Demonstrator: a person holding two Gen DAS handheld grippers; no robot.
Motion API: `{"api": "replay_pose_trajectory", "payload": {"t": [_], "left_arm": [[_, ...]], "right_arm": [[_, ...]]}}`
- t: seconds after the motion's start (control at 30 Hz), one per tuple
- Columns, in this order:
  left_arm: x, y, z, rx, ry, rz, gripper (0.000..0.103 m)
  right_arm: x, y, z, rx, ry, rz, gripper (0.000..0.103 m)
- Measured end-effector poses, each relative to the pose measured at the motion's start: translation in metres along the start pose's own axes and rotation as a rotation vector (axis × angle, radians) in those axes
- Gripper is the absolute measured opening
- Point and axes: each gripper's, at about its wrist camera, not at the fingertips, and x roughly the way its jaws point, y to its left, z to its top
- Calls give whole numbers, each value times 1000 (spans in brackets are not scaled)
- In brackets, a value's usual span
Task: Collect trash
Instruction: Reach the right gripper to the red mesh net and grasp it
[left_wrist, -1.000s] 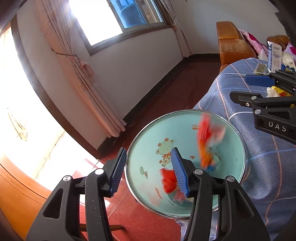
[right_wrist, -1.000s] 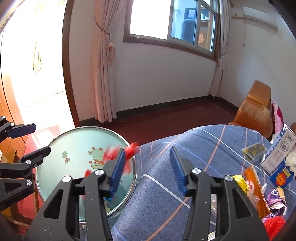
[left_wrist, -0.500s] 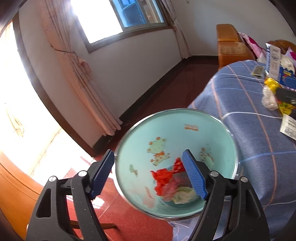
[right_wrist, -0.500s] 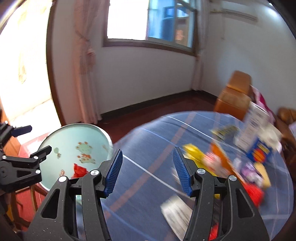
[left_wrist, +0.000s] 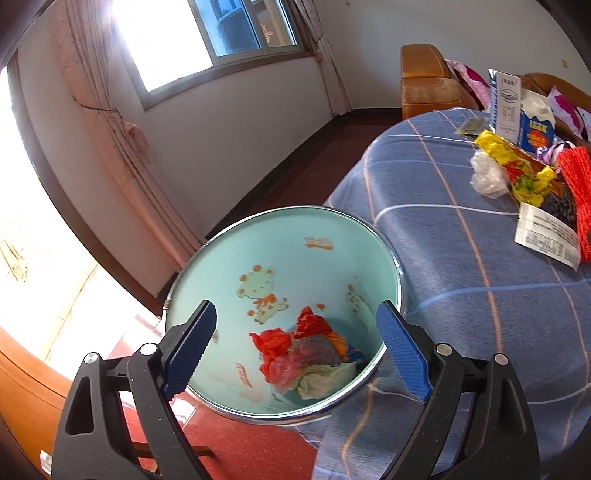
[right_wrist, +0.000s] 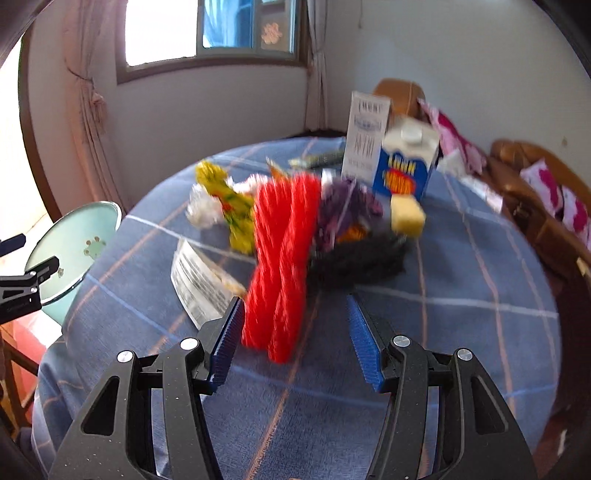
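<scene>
Blue-padded fingers of the left tool (left_wrist: 297, 345) are standing wide apart and holding nothing, hanging over the mouth of the pale green bin (left_wrist: 221, 266), whose metal rim is sitting just beside the edge of the blue checked surface (left_wrist: 424, 229). Crumpled wrappers (left_wrist: 306, 350) in red, grey and white are lying at the bottom of the bin, directly ahead of and below this tool. To the right of this tool, more litter is lying on the surface: a yellow wrapper (left_wrist: 517, 166), a clear plastic scrap (left_wrist: 487, 173) and a printed paper slip (left_wrist: 546, 236). The right tool (right_wrist: 295, 338) is likewise spread wide and gripping nothing, pointing along the surface at a red mesh bundle (right_wrist: 282, 258), which is lying just ahead of the gap between its fingers; contact cannot be determined through the blur. Beyond the bundle, a purple wrapper (right_wrist: 345, 206), a yellow block (right_wrist: 406, 218) and a blue carton (right_wrist: 406, 166) are clustering together.
</scene>
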Motion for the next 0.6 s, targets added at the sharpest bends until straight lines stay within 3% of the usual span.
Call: {"api": "replay_pose_trajectory", "payload": {"t": [0.07,0.17,0.33,0.4,0.43,0.6], "left_arm": [[0,0,0,-1,-2,1,87],[0,2,0,-14,-3,-3,88],[1,2,0,-15,0,-5,88],[1,1,0,-13,1,-7,88],[1,0,-1,-11,1,-8,88],[1,-3,-2,-4,3,-16,88]], "right_arm": [[1,-2,0,-9,19,20,29],[-3,-8,-3,-15,27,20,22],[-17,-44,-8,-30,-3,-151,23],[-21,-63,-10,-17,-10,-215,36],[-25,-73,-12,-8,-22,-251,51],[-39,-107,-22,95,-26,-208,52]]}}
